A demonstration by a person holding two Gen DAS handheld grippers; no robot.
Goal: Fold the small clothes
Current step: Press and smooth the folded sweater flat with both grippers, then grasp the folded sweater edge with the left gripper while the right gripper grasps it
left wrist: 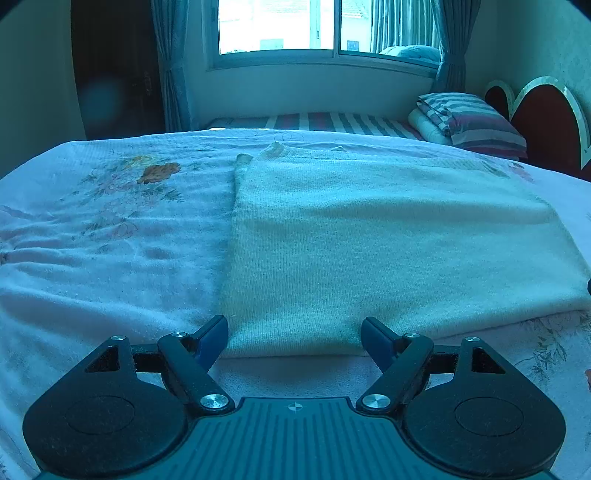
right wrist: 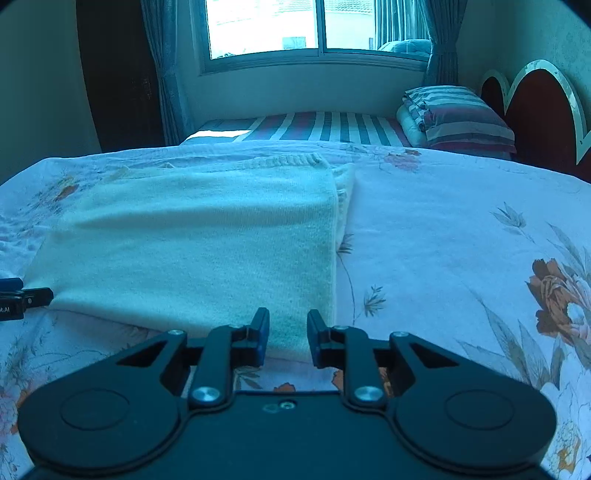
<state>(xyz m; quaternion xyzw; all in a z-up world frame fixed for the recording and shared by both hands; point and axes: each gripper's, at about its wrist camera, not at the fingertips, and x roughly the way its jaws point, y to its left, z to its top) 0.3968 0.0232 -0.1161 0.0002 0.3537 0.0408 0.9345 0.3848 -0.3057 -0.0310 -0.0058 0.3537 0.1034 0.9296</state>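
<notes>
Daylight from a window (left wrist: 277, 27) at the far wall falls on a bed covered with a pale flowered bedspread (left wrist: 92, 229). Dark curtains (left wrist: 171, 62) hang at both sides of the glass. Beyond the bedspread lies a striped mattress (left wrist: 332, 122), and at its far right a folded striped quilt (left wrist: 469, 118) sits next to a dark red headboard (left wrist: 546, 122) with a pale scalloped border.

On the left part of the bedspread there is an orange flower print (left wrist: 159, 172). Right of it, in the middle of the bed, lies a cream knitted sweater (left wrist: 369, 240), folded into a flat rectangle with a ribbed hem at its far edge and a second layer peeking out along its right side.

At the near left corner of the sweater is the left gripper (left wrist: 294, 334), its jaws spread wide; the near edge of the fabric lies between the two blue-padded fingers without being pressed. At the near right corner is the right gripper (right wrist: 288, 332), its jaws only narrowly apart, with the sweater's corner showing in the gap; the pads do not clearly press on it. In the right wrist view the tip of the left gripper shows at the far left edge, just beside the sweater's near left corner. Further right, large orange and brown roses (right wrist: 557, 295) are printed on the bedspread.
</notes>
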